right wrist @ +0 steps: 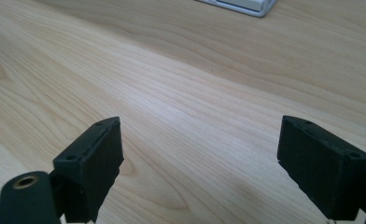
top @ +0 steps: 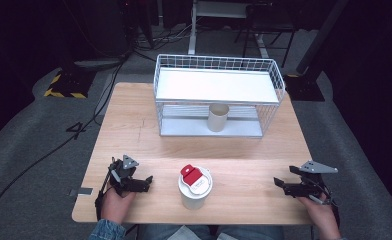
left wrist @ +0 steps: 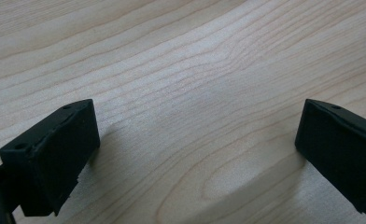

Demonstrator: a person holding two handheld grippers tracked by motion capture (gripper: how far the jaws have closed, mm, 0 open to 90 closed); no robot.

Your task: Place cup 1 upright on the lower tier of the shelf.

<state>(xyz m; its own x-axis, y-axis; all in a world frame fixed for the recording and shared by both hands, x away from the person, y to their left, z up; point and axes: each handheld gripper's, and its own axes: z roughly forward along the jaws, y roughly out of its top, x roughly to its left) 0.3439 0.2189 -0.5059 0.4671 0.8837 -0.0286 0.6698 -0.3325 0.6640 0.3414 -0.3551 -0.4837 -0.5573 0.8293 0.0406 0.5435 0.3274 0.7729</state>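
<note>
Two tools beside a cup

The left tool (top: 146, 182) and right tool (top: 279, 185) were spread wide and empty, resting low on the bench (top: 134, 130) beside the white cup (top: 195, 187).

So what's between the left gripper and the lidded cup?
Only bare wooden table lies between the left gripper and the cup, seen in the high view.

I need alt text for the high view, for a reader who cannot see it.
A white cup with a red-and-white lid stands at the near edge of a wooden table, between the open left gripper and open right gripper. Behind it, a white wire rack holds a plain cup on its lower shelf.
</note>
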